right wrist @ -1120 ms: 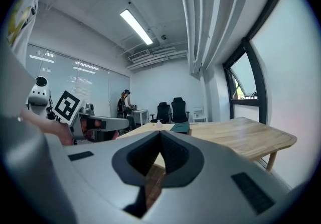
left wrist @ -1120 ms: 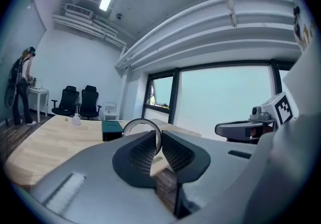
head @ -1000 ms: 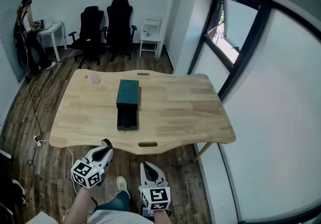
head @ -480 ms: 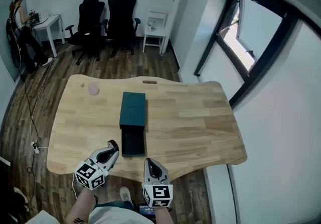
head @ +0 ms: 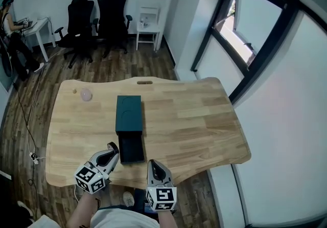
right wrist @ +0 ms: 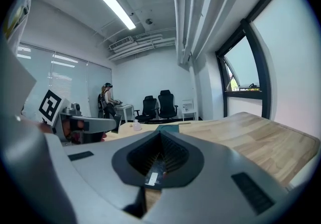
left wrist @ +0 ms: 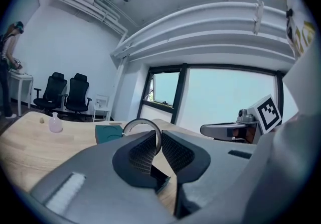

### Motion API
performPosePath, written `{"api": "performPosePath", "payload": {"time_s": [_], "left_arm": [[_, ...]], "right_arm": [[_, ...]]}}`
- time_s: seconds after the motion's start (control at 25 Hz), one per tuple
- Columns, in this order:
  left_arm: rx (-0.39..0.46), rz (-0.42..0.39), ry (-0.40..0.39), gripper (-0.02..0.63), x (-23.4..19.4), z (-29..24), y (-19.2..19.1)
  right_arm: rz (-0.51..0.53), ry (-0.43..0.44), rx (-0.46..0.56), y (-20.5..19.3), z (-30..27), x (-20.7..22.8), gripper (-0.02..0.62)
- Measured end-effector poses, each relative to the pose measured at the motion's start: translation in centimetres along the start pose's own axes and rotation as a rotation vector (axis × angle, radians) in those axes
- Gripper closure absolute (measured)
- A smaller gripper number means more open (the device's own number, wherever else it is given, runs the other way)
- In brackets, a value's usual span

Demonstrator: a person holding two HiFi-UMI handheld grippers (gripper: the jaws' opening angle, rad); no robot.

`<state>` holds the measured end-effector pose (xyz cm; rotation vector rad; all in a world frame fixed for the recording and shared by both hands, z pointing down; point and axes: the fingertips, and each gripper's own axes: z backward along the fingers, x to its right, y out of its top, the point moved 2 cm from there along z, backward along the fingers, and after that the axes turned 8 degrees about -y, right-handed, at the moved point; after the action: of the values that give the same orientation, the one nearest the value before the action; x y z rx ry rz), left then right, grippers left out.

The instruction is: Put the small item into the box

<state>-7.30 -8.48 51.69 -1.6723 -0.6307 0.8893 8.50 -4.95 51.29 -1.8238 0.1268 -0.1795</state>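
A dark teal box (head: 128, 114) lies mid-table with its drawer (head: 131, 150) pulled out toward me. My left gripper (head: 110, 151) hovers just left of the drawer's near end. In the left gripper view its jaws (left wrist: 159, 143) are shut on a thin silver ring (left wrist: 142, 123) that stands up above the fingertips, with the box (left wrist: 109, 132) beyond it. My right gripper (head: 155, 167) sits over the table's near edge, right of the drawer. Its jaws (right wrist: 160, 148) are shut with nothing between them, and the box (right wrist: 168, 128) lies ahead.
A small pink bottle (head: 86, 95) stands near the wooden table's (head: 194, 119) far left corner. Two black office chairs (head: 97, 15) and a white side table (head: 147, 25) stand beyond the table. A person (head: 13, 38) is at a desk at far left. Windows run along the right.
Both grippers have moved forward from below the table's near edge to over it, the left one now beside the open drawer. The head view has shifted closer over the table.
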Motion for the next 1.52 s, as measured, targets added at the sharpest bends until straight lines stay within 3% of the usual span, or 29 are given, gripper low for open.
{"api": "performPosePath", "payload": {"time_s": [0.48, 0.92, 1.24, 1.52], "left_arm": [[-0.012, -0.003, 0.015, 0.568, -2.7, -2.6, 1.1], [-0.034, 0.022, 0.025, 0.568, -5.5, -5.5, 0.3], [-0.084, 0.039, 0.025, 0.568, -6.5, -6.6, -1.5], [-0.194, -0.018, 0.018, 0.568, -6.7, -7.7, -3.7]], "right_arm": [[-0.026, 0.084, 0.034, 1.3, -3.4, -0.1, 0.591], [-0.023, 0.078, -0.030, 0.0, -7.3, 1.7, 0.591], [-0.027, 0.072, -0.080, -1.4, -8.8, 2.4, 0.591], [-0.024, 0.069, -0.119, -2.8, -9.7, 2.7, 0.591]]}}
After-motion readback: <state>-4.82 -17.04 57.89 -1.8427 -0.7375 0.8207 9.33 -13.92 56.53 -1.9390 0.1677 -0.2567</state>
